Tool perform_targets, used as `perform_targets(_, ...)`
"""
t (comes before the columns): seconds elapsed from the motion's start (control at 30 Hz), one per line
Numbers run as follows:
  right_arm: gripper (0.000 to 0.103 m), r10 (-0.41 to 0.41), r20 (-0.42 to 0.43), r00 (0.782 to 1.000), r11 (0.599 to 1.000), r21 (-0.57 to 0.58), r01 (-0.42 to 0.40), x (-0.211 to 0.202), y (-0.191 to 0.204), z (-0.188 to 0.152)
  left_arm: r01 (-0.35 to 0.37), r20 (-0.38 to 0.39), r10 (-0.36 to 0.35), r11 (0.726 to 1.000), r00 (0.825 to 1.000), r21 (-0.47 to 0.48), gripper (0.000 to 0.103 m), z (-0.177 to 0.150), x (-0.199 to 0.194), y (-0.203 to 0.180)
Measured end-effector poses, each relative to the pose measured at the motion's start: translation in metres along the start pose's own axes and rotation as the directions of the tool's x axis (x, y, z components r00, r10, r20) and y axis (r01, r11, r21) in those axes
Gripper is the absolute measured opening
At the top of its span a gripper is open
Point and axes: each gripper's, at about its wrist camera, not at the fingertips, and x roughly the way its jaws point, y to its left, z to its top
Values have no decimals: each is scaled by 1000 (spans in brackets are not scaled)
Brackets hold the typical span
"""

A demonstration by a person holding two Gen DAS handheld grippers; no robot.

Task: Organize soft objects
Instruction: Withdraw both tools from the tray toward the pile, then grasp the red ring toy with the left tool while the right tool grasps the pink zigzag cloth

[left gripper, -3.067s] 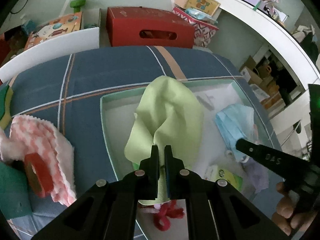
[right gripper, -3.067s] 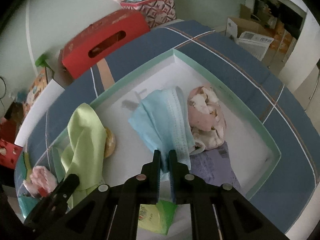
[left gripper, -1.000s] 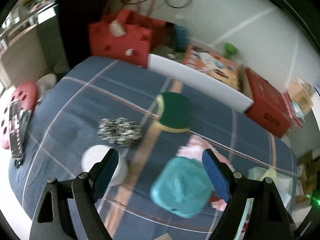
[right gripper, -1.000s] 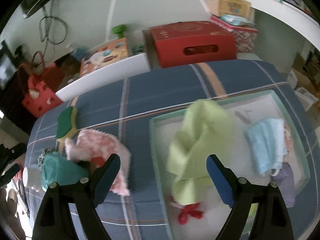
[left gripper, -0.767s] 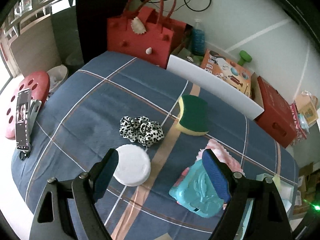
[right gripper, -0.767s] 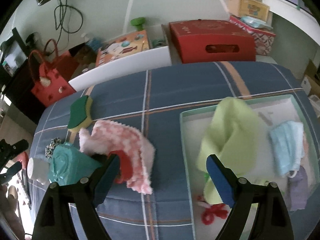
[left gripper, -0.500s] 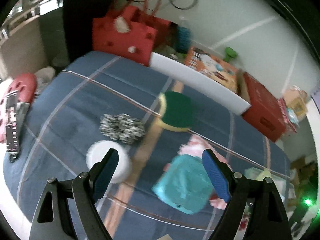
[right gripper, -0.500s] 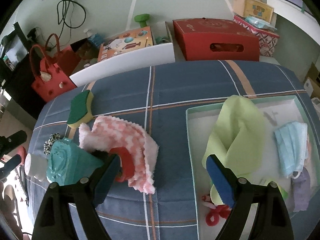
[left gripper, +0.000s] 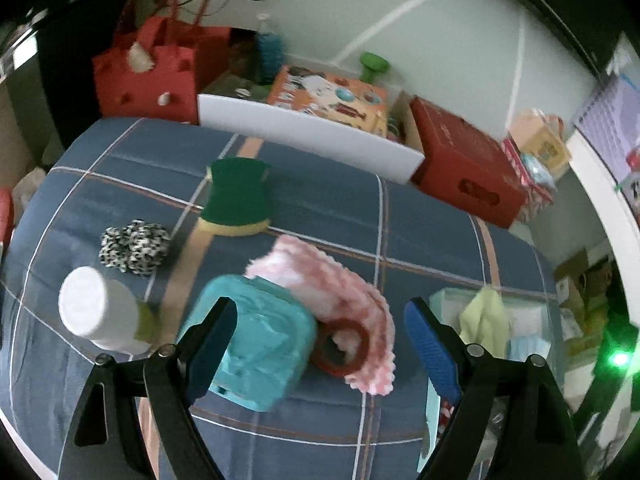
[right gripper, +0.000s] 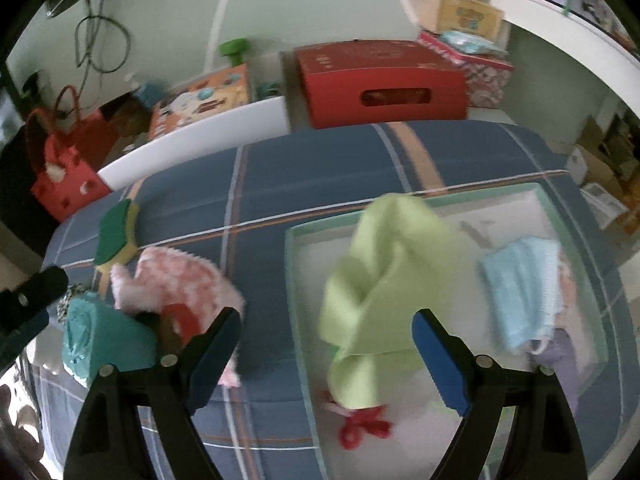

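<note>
Both grippers hover with fingers spread wide, holding nothing: the left gripper (left gripper: pixel 320 340) above the teal pouch (left gripper: pixel 256 344), the right gripper (right gripper: pixel 326 344) near the green cloth (right gripper: pixel 384 276)

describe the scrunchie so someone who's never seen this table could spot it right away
On the blue plaid tablecloth, look well away from the shallow tray, beside the green sponge and the white-capped bottle. The scrunchie is the only black-and-white spotted, ruffled ring.

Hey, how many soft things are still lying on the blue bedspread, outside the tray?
3 in view: a green-and-yellow sponge, a leopard-print scrunchie to its left, and a pink cloth beside the teal container. Others may be hidden behind that container.
</note>
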Motion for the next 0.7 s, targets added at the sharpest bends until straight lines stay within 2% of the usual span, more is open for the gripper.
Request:
perform_targets(0.2, 90, -52, 24, 998, 997, 52, 51, -19, -24, 3, 33, -43, -31, 998, 999, 47, 86, -9, 11, -22)
perform_targets(0.5, 90, -57, 89, 994, 991, 127, 45, -44, -46, 6, 0, -49, 7, 990, 999, 142, 85, -21, 19, -48)
perform_targets(0.6, 90, -57, 82, 995, 988, 146, 44, -43, -50, 6, 5, -58, 5, 986, 998, 165, 77, -24, 21, -54)
perform_targets(0.67, 90, -58, 83, 995, 987, 155, 44, -44, -53, 6, 27, -75, -14, 985, 997, 171, 68, -26, 24, -58)
perform_targets(0.7, 90, -58, 85, 995, 987, 157, 44, -44, -53, 6, 40, -86, -25, 984, 996, 172, 68, -27, 26, -59)
